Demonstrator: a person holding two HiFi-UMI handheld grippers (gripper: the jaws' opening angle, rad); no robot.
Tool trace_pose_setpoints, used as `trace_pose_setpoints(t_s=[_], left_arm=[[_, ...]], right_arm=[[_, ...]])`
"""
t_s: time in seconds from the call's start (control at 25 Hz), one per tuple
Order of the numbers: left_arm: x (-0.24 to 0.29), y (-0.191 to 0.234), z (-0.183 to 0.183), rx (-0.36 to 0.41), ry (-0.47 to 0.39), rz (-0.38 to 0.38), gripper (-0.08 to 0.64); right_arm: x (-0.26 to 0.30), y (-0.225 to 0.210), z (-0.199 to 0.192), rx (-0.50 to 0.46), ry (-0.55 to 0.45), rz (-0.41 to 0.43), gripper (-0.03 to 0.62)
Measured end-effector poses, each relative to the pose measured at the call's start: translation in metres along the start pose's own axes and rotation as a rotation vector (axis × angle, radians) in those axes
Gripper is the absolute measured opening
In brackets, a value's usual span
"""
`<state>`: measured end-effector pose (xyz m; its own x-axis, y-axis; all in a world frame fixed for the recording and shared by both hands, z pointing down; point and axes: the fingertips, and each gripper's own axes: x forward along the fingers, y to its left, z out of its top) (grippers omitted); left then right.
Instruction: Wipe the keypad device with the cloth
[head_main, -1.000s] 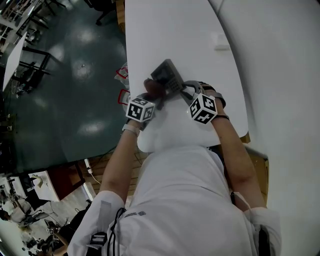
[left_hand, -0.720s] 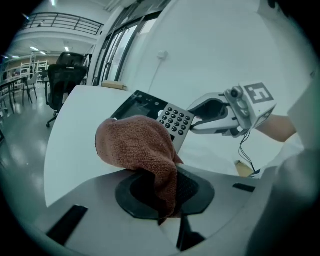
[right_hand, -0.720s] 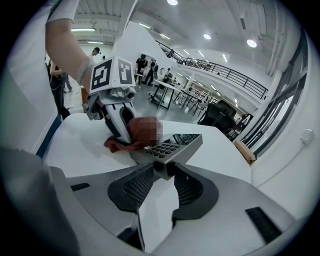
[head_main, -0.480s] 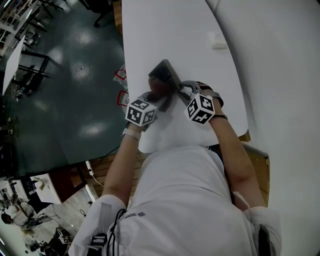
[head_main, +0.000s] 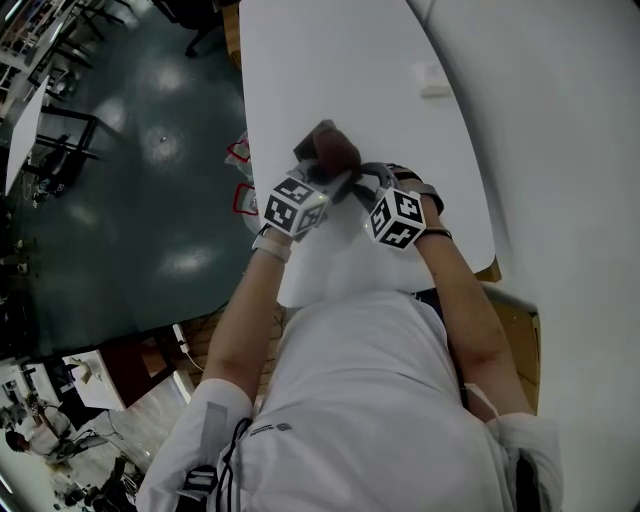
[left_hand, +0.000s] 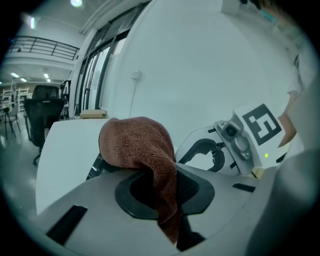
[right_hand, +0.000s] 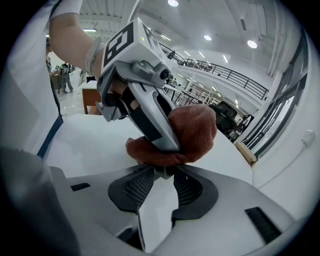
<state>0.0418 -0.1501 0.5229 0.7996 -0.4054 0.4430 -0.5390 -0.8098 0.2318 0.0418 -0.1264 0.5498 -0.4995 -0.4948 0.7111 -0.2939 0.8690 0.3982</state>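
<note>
The brown cloth lies bunched over the upper part of the dark keypad device, which is held tilted above the white table. My left gripper is shut on the cloth, which drapes over its jaws. My right gripper is shut on the device's near edge. In the right gripper view the cloth sits just above my right gripper, with the left gripper's fingers pressing into it. Most of the keypad is hidden by the cloth.
A small white box sits near the table's far right edge by the white wall. Red-and-white items lie just off the table's left edge, above the dark floor. A black office chair stands beyond the table's far end.
My left gripper has risen and slid the cloth from the device's lower end up over its top, rolling a little. The right gripper has kept the device still.
</note>
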Motion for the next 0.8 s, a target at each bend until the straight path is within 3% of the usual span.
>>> trace_pose_setpoints(t_s=[0.16, 0.8], left_arm=[[-0.003, 0.002, 0.000, -0.128, -0.102, -0.013, 0.052], [-0.011, 0.015, -0.025, -0.243, -0.115, 0.021, 0.052]], right_arm=[[-0.004, -0.002, -0.001, 0.002, -0.001, -0.003, 0.130], [-0.004, 0.001, -0.002, 0.021, -0.006, -0.007, 0.130]])
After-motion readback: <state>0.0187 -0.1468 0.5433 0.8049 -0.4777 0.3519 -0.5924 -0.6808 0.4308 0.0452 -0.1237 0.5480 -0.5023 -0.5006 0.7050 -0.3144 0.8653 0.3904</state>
